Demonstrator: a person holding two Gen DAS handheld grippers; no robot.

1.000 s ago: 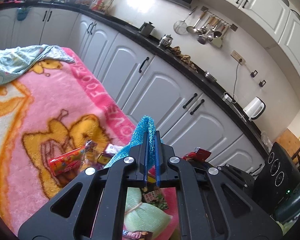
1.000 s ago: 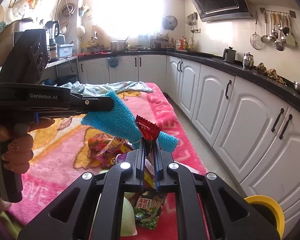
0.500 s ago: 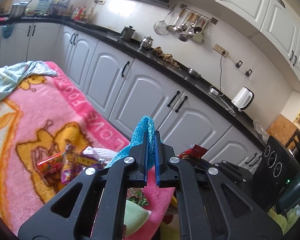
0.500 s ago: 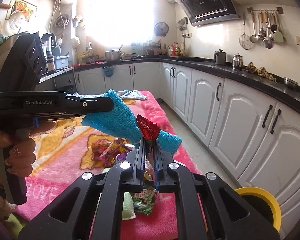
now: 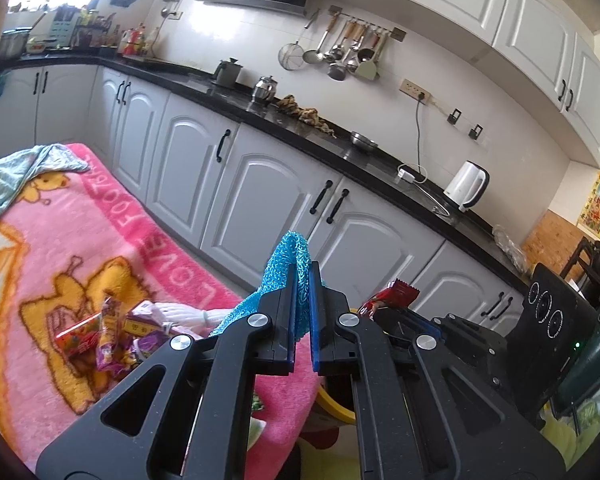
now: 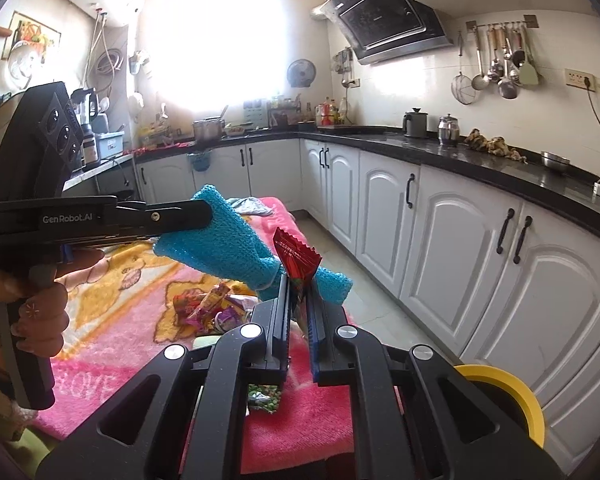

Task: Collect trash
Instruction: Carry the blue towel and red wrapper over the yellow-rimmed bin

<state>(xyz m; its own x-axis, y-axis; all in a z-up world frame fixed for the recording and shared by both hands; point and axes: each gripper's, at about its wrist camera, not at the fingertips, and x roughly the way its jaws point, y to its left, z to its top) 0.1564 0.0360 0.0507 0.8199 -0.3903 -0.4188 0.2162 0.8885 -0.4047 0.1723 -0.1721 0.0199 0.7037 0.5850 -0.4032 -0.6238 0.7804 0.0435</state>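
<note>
My left gripper (image 5: 302, 276) is shut on a blue mesh cloth (image 5: 288, 264) and holds it in the air past the table's end; the cloth also shows in the right wrist view (image 6: 228, 248). My right gripper (image 6: 298, 284) is shut on a red snack wrapper (image 6: 296, 258), which also shows in the left wrist view (image 5: 392, 294). Both are held above a yellow-rimmed bin (image 6: 508, 392), also partly seen in the left wrist view (image 5: 336, 408). Several colourful wrappers (image 5: 108, 332) lie on the pink blanket (image 5: 40, 240).
White kitchen cabinets (image 6: 480, 248) with a black counter run along the right. A green packet (image 6: 264, 398) and a pale green sponge (image 6: 204, 342) lie near the blanket's end. A crumpled cloth (image 5: 12, 172) lies at the far end. A white kettle (image 5: 466, 186) stands on the counter.
Both grippers have risen and drawn back from the table toward the bin, still holding the blue cloth and the red wrapper. The wrappers on the blanket look farther away.
</note>
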